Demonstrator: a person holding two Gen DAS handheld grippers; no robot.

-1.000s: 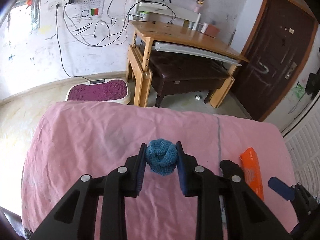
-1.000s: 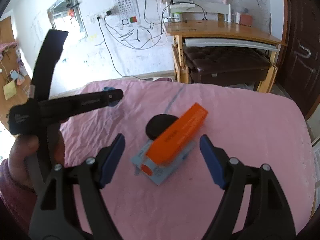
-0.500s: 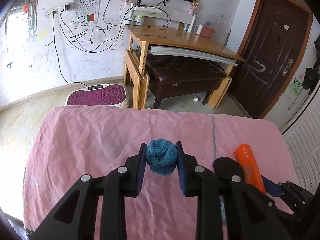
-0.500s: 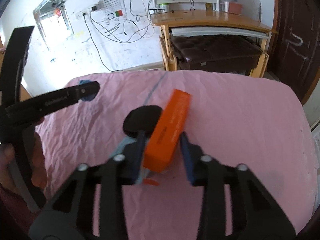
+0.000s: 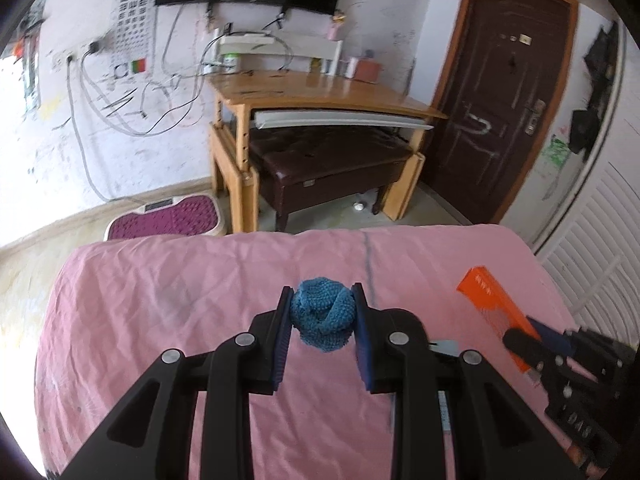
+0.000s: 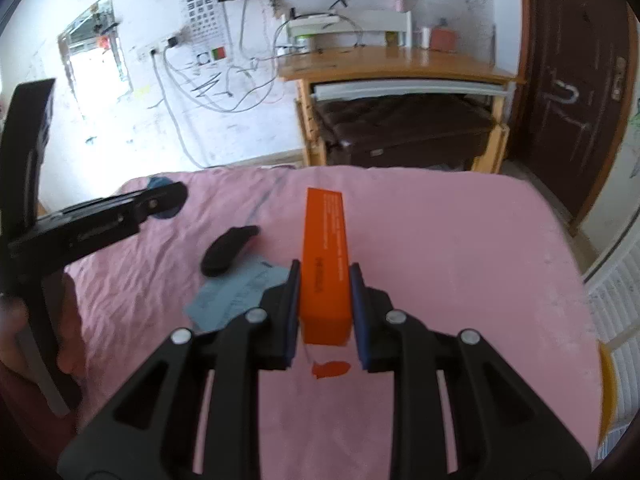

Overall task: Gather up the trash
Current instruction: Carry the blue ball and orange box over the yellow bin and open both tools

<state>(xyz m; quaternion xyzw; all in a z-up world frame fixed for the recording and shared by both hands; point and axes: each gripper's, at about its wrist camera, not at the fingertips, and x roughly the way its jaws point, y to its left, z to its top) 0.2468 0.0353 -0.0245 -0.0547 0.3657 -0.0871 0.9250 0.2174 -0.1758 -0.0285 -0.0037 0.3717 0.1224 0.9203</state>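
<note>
My left gripper [image 5: 322,314] is shut on a blue knitted ball [image 5: 322,318] and holds it above the pink-covered table [image 5: 160,292]. My right gripper [image 6: 325,300] is shut on a long orange box [image 6: 325,264], lifted off the cloth and pointing away from me. The box also shows at the right of the left wrist view [image 5: 496,312], with the right gripper's fingers [image 5: 548,336] on it. A light blue paper slip [image 6: 236,292] and a black flat object [image 6: 228,250] lie on the cloth left of the box. A small orange scrap [image 6: 331,369] lies under the right gripper.
The left gripper's body [image 6: 92,228] crosses the left of the right wrist view. Beyond the table stand a wooden desk [image 5: 320,96], a dark bench [image 5: 332,168] and a brown door [image 5: 504,92]. A white slatted panel [image 5: 592,256] runs along the right.
My right gripper closed on the orange box and lifted it off the paper slip, turning it lengthwise away from me. My left gripper kept hold of the blue ball.
</note>
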